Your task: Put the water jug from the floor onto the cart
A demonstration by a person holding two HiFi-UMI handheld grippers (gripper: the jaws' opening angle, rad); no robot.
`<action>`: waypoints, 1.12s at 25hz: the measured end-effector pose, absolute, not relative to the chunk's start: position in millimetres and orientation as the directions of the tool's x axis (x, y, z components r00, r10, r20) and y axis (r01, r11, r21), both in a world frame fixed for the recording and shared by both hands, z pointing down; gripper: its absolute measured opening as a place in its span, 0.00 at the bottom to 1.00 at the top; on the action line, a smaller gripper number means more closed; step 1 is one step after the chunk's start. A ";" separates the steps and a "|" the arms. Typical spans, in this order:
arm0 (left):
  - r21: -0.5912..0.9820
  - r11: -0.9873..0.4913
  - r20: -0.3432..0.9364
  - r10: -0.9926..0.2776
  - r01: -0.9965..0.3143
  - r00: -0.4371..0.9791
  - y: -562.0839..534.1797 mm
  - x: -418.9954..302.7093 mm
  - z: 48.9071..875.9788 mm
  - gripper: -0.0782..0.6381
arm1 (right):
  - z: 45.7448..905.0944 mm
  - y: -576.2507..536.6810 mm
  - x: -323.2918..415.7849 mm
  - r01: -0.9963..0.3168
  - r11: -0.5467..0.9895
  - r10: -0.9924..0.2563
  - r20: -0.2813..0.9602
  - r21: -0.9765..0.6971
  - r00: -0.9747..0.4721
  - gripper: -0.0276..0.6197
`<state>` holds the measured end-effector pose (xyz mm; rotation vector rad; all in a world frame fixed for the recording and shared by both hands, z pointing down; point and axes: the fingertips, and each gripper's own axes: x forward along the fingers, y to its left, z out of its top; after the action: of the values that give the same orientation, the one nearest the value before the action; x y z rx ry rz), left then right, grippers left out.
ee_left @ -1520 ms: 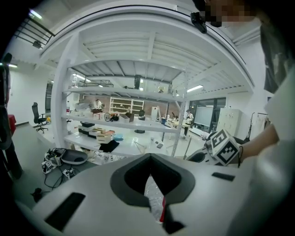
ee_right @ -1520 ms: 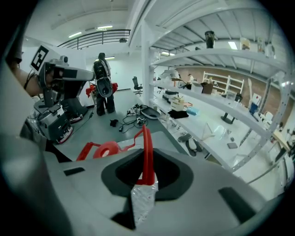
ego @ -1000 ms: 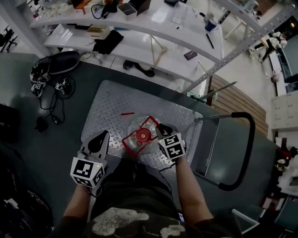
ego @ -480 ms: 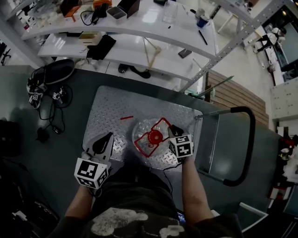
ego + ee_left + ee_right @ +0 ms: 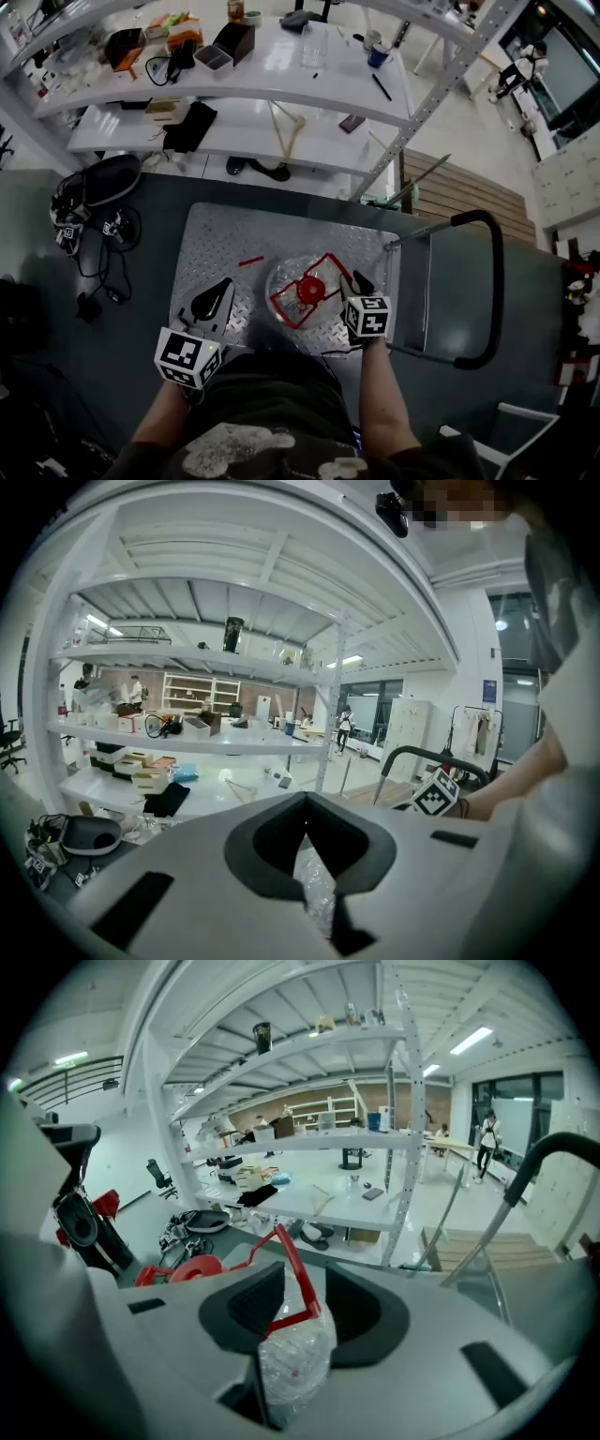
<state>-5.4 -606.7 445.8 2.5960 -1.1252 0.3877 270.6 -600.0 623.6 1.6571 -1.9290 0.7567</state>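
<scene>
The clear water jug [image 5: 292, 309] stands on the cart's steel deck [image 5: 234, 234], with its red cap [image 5: 307, 292] up and its red handle [image 5: 328, 267] lying over the top. My right gripper [image 5: 353, 281] is at the jug's right side. In the right gripper view the handle [image 5: 292, 1269] runs between the jaws above the jug [image 5: 295, 1363]. These jaws have just been opening and no pad presses on it. My left gripper [image 5: 223, 284] hovers left of the jug, shut and empty; the jug [image 5: 314, 883] shows past its tips.
The cart's black push bar [image 5: 492, 281] rises on the right. A small red strip [image 5: 250, 261] lies on the deck. White shelves [image 5: 234, 66] with boxes and tools stand behind the cart. Cables and a helmet-like object [image 5: 98, 178] lie on the floor at the left.
The right gripper has rolled and its jaws stand wider round the red handle, which now lies more toward the right. The left gripper has shifted a little forward.
</scene>
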 end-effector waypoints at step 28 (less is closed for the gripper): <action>0.163 -0.675 0.238 -0.681 -0.719 0.693 -491.5 34.1 400.0 0.12 | 425.3 -478.6 237.0 -0.943 0.268 -0.920 0.239 -0.197 -0.312 0.27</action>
<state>34.1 -491.5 400.0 2.6600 -1.1201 0.2304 237.0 -478.6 425.3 1.7955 -2.4400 0.4665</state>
